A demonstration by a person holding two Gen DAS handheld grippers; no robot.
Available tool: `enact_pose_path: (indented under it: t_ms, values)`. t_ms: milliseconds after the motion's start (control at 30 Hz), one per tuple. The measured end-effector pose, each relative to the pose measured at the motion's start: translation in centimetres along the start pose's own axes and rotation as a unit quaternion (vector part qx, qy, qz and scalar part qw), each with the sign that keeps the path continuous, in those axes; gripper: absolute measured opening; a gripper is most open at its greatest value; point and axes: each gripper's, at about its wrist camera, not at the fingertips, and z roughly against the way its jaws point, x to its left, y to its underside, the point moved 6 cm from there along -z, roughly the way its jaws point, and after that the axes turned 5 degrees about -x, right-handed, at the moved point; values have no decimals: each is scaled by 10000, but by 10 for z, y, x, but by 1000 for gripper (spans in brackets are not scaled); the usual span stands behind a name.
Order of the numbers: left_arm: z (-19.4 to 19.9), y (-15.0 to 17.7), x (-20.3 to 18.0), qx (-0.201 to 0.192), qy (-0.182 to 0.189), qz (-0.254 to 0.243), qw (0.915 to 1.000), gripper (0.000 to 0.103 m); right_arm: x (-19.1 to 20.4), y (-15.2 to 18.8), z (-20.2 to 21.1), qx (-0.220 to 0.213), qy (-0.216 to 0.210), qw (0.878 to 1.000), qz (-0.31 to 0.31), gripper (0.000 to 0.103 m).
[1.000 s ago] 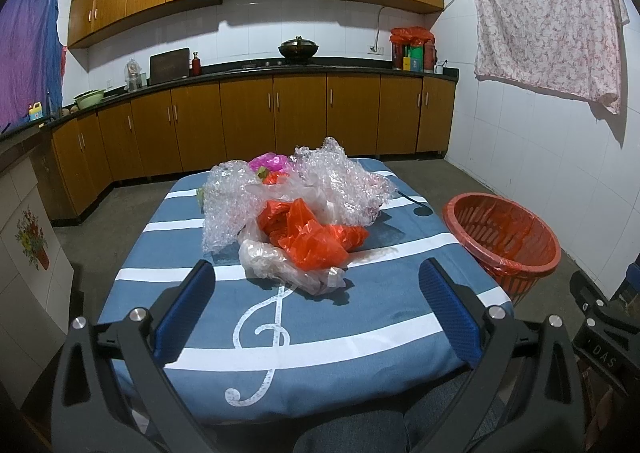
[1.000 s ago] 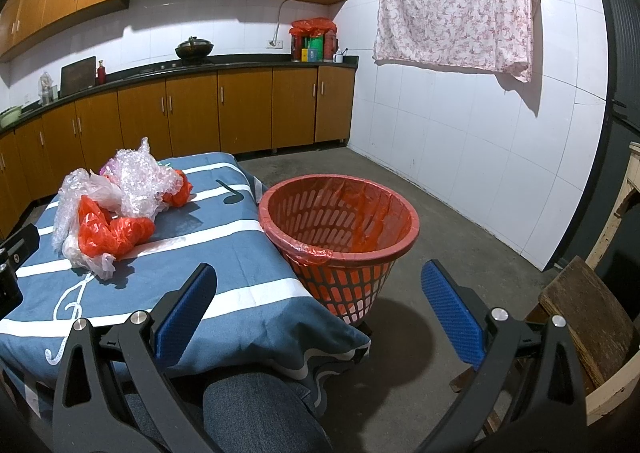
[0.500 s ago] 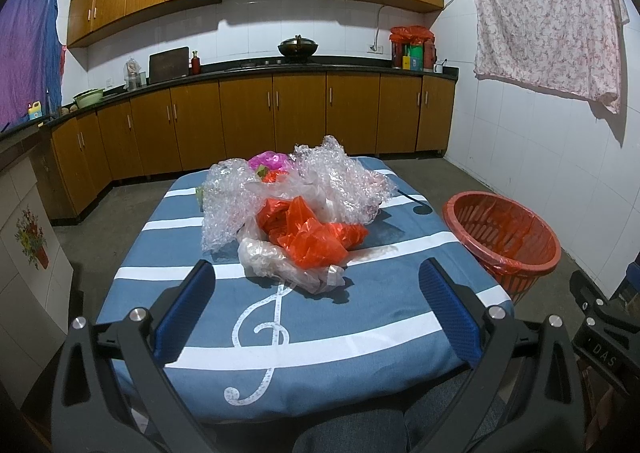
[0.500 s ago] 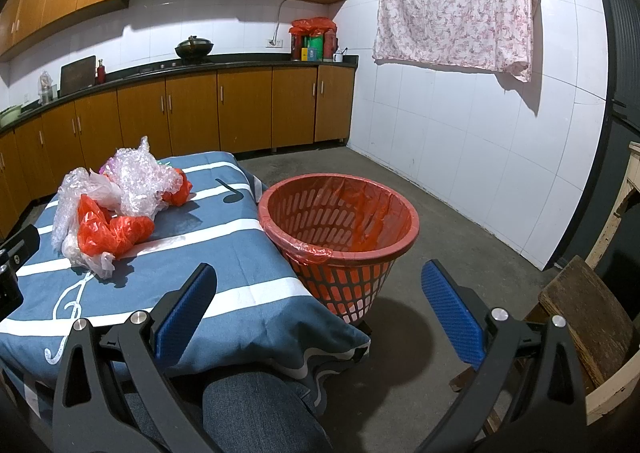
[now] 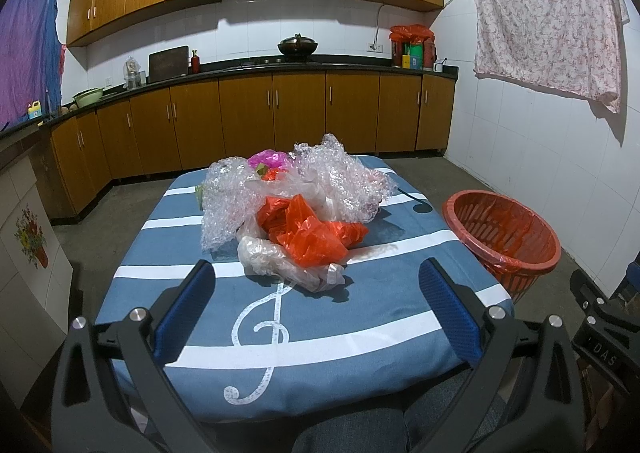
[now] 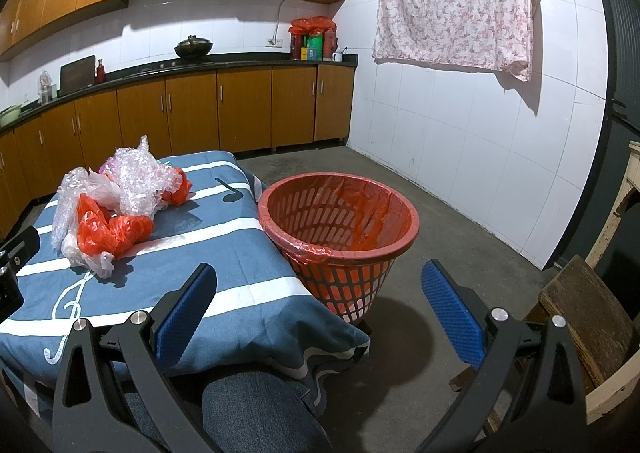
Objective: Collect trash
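A heap of trash lies mid-table: an orange plastic bag (image 5: pixel 310 233) (image 6: pixel 108 231), clear bubble wrap (image 5: pixel 340 181) (image 6: pixel 136 181), a clear bag (image 5: pixel 280 259) and a pink scrap (image 5: pixel 266 160) at the back. The red basket (image 5: pixel 500 235) (image 6: pixel 340 225) with an orange liner stands on the floor by the table's right edge. My left gripper (image 5: pixel 316 285) is open, held low at the table's near edge, short of the heap. My right gripper (image 6: pixel 318 293) is open with nothing in it, near the table's front right corner, facing the basket.
The table (image 5: pixel 360 317) wears a blue cloth with white stripes and music notes. A person's knee in jeans (image 6: pixel 256 409) shows below. A wooden chair (image 6: pixel 588 317) stands at the right. Kitchen cabinets (image 5: pixel 280 121) line the far wall; a floral cloth (image 6: pixel 456 1) hangs right.
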Motion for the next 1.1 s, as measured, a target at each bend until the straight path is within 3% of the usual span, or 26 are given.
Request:
enact_pose_path:
  t_ms: [1100]
  values:
    - [-5, 5, 2, 36, 5, 12, 10000, 99, 0, 1, -2, 29, 2, 10000, 8, 101]
